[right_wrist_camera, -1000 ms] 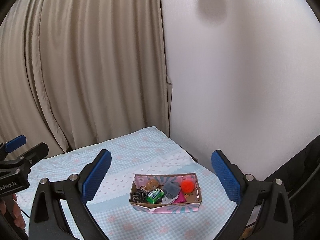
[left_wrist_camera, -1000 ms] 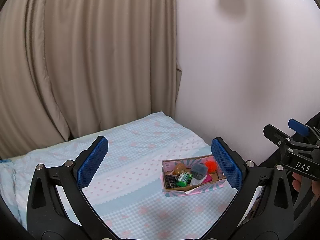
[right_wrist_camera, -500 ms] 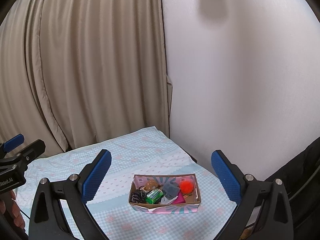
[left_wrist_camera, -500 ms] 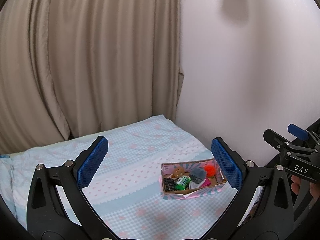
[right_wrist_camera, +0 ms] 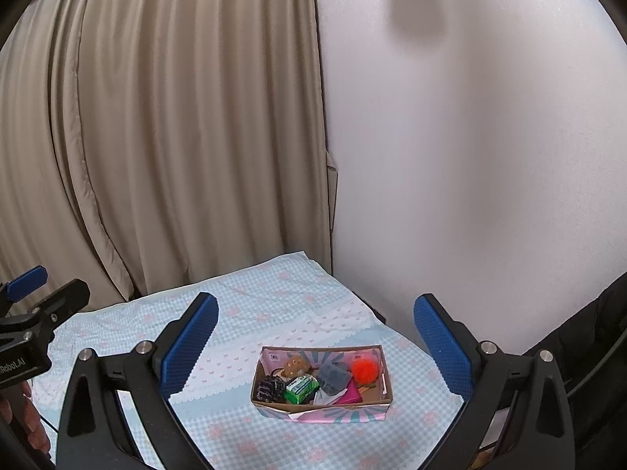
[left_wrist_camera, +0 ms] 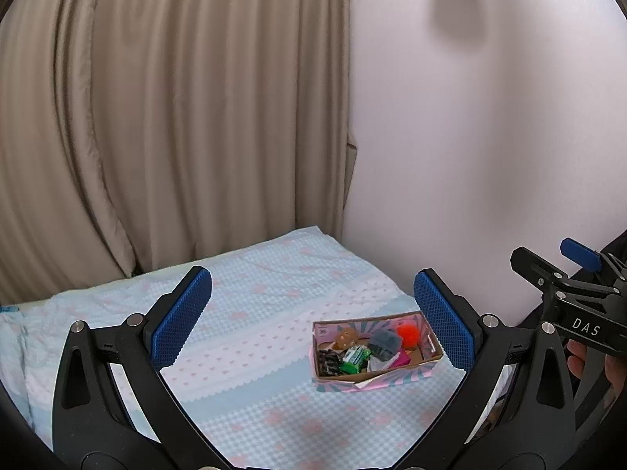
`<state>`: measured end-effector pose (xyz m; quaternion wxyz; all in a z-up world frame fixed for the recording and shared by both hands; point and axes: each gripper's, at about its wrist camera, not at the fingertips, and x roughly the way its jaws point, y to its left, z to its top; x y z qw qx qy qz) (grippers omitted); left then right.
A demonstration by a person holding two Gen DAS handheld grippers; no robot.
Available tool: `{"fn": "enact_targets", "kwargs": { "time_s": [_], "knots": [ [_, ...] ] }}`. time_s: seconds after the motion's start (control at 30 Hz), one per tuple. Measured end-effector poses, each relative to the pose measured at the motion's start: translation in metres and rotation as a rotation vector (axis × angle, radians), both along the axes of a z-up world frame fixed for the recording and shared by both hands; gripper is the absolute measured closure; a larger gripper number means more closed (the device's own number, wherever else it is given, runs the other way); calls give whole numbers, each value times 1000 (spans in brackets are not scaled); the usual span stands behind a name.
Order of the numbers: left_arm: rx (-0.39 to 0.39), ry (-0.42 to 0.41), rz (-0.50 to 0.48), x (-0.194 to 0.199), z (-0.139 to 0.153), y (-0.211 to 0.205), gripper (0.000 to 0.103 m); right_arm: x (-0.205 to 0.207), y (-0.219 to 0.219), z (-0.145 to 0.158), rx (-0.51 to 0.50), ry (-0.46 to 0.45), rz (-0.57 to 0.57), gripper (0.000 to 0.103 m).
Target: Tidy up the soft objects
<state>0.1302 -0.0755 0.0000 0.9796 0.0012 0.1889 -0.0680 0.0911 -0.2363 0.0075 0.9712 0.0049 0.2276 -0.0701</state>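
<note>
A bed (right_wrist_camera: 243,442) with blue-pink checked cover carries one open cardboard box (right_wrist_camera: 321,405).

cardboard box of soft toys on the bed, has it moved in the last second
No. The open cardboard box keeps its place on the same white scalloped band of the blue checked bedspread; only the cameras drifted slightly.

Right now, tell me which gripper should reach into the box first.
Probably the right gripper. In its view the box lies centred between its open fingers. The left gripper is also open, but the box sits off toward its right finger, partly behind it.
</note>
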Motion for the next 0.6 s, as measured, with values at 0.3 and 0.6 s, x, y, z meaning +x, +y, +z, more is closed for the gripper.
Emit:
{"fn": "enact_targets", "kwargs": {
  "time_s": [0.3, 0.6],
  "knots": [
    [-3, -4, -2, -1, 1, -1, 0, -1, 1, 2, 2, 0, -2, 3],
    [-2, -9, 7, -2, 1, -1, 0, -2, 2, 5, 0, -7, -7, 3]
  ]
}}
